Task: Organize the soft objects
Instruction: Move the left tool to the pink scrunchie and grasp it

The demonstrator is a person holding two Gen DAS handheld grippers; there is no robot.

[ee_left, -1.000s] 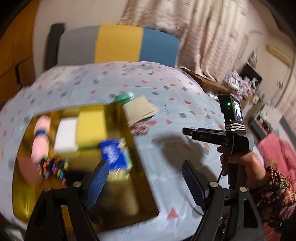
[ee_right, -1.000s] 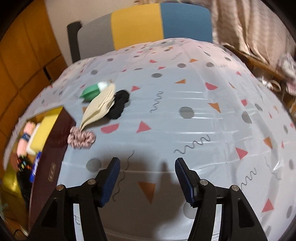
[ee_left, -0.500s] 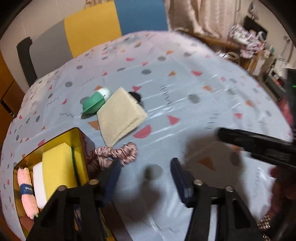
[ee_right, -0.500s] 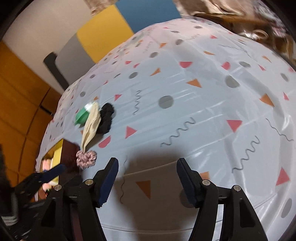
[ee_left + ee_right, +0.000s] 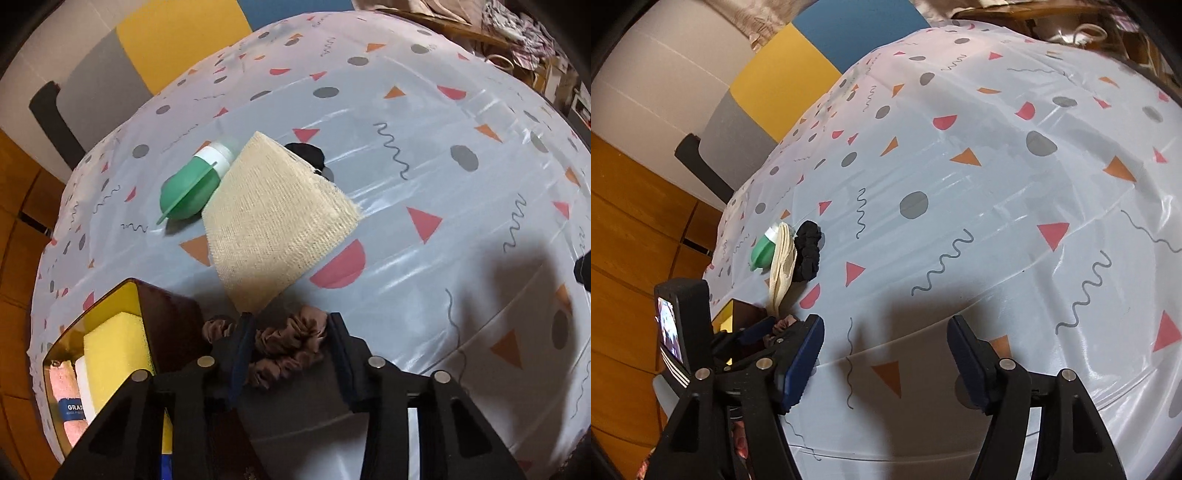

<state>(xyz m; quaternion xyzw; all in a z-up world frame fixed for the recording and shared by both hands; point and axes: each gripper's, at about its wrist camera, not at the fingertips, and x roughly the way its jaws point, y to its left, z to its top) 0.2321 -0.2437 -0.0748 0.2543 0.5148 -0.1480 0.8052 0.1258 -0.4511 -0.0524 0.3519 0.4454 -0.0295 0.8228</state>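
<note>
The left gripper [image 5: 290, 345] is tipped steeply down at the table [image 5: 424, 177], its two fingers set at a medium gap on either side of the brown scrunchie [image 5: 284, 343], which lies on the cloth between them; whether the pads press it cannot be told. Just left of its left finger stands the corner of the gold-lined box [image 5: 162, 317], holding a yellow sponge [image 5: 114, 350] and a pink rolled towel [image 5: 64, 398]. Straight ahead of the fingers, just past the scrunchie, lies the beige woven cloth [image 5: 277, 218], with the green bottle [image 5: 194, 181] at its far left edge and the black scrunchie [image 5: 306, 153] peeking from behind it. The right gripper [image 5: 886, 363] hangs level over bare tablecloth, jaws spread wide and holding nothing; the left gripper's body and small screen [image 5: 670, 330] sit close at its left.
</note>
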